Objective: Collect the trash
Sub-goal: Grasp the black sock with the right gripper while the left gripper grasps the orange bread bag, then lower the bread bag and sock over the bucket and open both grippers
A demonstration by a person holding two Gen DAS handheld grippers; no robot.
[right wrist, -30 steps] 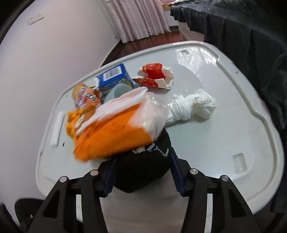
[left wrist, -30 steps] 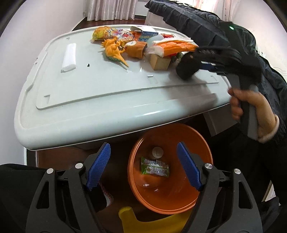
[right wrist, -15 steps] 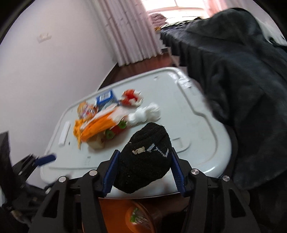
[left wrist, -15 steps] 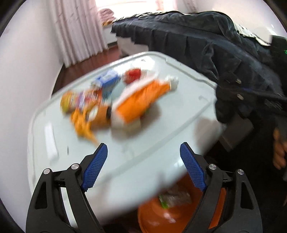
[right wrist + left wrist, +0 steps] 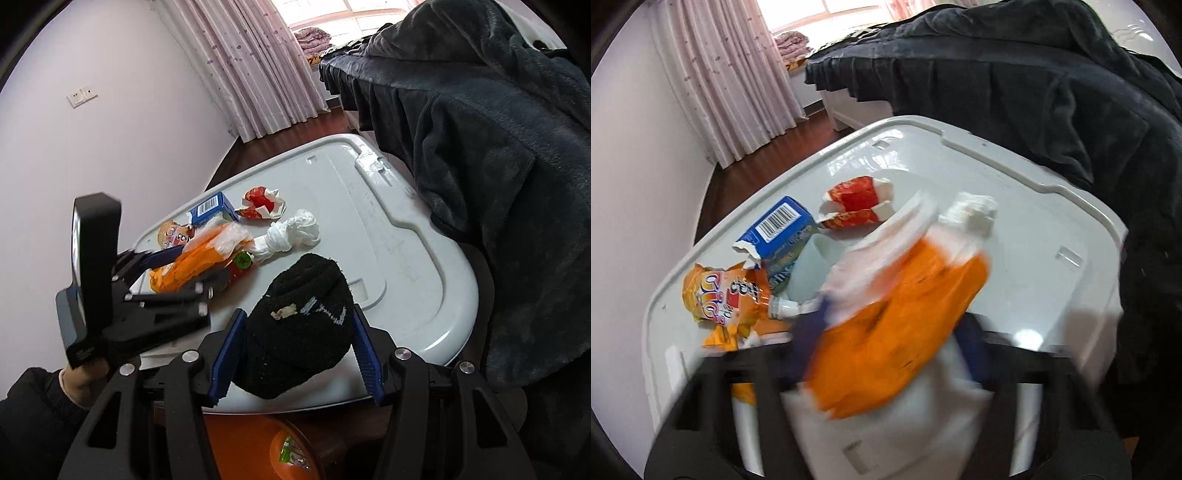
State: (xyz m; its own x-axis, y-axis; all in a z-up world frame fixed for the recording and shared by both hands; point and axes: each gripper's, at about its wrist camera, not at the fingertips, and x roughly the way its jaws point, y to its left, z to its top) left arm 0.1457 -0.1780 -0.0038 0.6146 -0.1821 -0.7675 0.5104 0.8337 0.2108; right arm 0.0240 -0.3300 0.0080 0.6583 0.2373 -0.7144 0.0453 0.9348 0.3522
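right tool [image 5: 299, 350] clamps black sock [image 5: 301, 325] | left tool [image 5: 192, 273] at orange bag [image 5: 199, 264]

I'm seeing a barcode on the blue carton [image 5: 783, 236] (digits too small to read), and I'm making out stylised lettering, not legible, on the orange snack wrapper [image 5: 726, 295].

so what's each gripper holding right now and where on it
The right gripper clamps the balled black sock across its sides. The left gripper is around the orange-and-white bag, at its near end; motion blur hides whether it has closed.
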